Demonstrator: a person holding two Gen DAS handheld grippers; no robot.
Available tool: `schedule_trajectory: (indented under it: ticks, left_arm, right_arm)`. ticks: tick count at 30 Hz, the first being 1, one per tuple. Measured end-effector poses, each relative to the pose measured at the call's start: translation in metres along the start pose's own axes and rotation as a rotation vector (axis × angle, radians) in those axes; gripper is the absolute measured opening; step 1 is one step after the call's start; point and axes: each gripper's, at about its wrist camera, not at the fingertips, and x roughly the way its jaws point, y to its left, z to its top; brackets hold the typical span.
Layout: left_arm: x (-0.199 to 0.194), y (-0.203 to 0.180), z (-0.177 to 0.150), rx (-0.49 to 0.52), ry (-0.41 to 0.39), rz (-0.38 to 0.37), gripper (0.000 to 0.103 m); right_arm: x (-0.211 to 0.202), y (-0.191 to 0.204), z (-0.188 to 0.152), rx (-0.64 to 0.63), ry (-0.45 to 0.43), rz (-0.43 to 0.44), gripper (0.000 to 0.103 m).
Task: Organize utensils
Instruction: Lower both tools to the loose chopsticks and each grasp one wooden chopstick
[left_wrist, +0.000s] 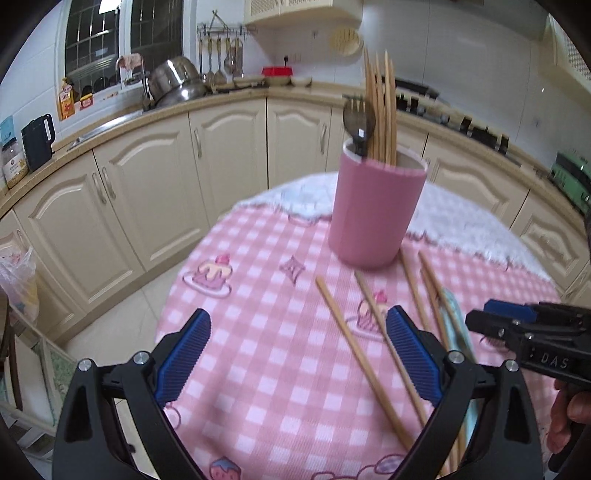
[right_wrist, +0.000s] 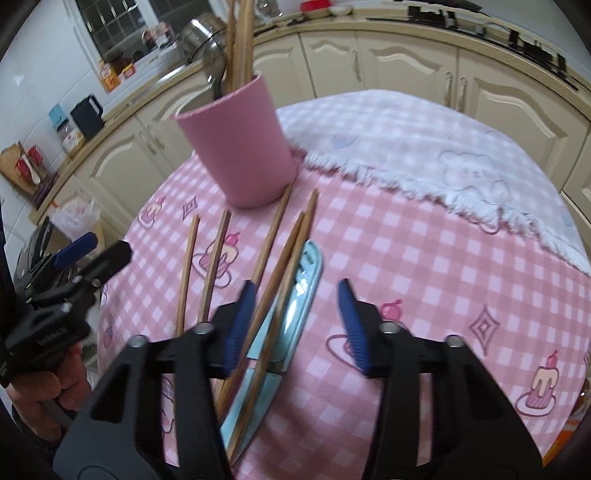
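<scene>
Both spread: left claw (left_wrist: 297, 354) over loose chopsticks (left_wrist: 354, 347); right claw (right_wrist: 297, 325) astride spoon (right_wrist: 301, 295), near pink cup (right_wrist: 240, 147) on surface (right_wrist: 424, 258).

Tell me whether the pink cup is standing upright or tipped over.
Upright. The pink cup stands on its base on the checked tablecloth, mouth up, with chopsticks and a dark fork sticking up out of it.
</scene>
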Motion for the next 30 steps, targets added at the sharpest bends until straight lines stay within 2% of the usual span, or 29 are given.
schedule_trajectory:
  ticks: [7, 13, 14, 18, 20, 22, 23, 24, 25, 30]
  left_arm:
    - [0.016, -0.01, -0.011, 0.038, 0.07, 0.012, 0.094]
    - [0.027, -0.019, -0.013, 0.062, 0.113, 0.014, 0.092]
    - [0.029, -0.02, -0.013, 0.068, 0.12, 0.012, 0.088]
    - [0.04, -0.027, -0.017, 0.074, 0.177, -0.02, 0.062]
    - [0.042, -0.03, -0.019, 0.082, 0.176, -0.024, 0.058]
    - [0.042, -0.034, -0.02, 0.101, 0.173, -0.045, 0.036]
    - [0.042, -0.036, -0.019, 0.105, 0.174, -0.054, 0.03]
    - [0.042, -0.038, -0.018, 0.112, 0.177, -0.071, 0.017]
    - [0.042, -0.039, -0.017, 0.118, 0.18, -0.084, 0.011]
    - [0.043, -0.041, -0.016, 0.153, 0.181, -0.135, 0.006]
  right_arm:
    - [0.01, 0.007, 0.002, -0.025, 0.02, -0.001, 0.028]
    - [0.017, 0.012, -0.001, -0.064, 0.042, -0.023, 0.012]
    - [0.017, 0.013, -0.002, -0.072, 0.039, -0.029, 0.011]
    - [0.017, 0.012, -0.003, -0.086, 0.039, -0.031, 0.009]
    - [0.016, 0.011, -0.003, -0.091, 0.038, -0.03, 0.008]
    - [0.014, 0.009, -0.005, -0.095, 0.038, -0.03, 0.006]
    - [0.012, 0.007, -0.005, -0.096, 0.035, -0.032, 0.006]
    - [0.011, 0.004, -0.006, -0.096, 0.035, -0.036, 0.006]
    - [0.009, 0.001, -0.007, -0.094, 0.035, -0.043, 0.006]
    - [0.003, -0.022, -0.011, -0.062, 0.043, -0.079, 0.006]
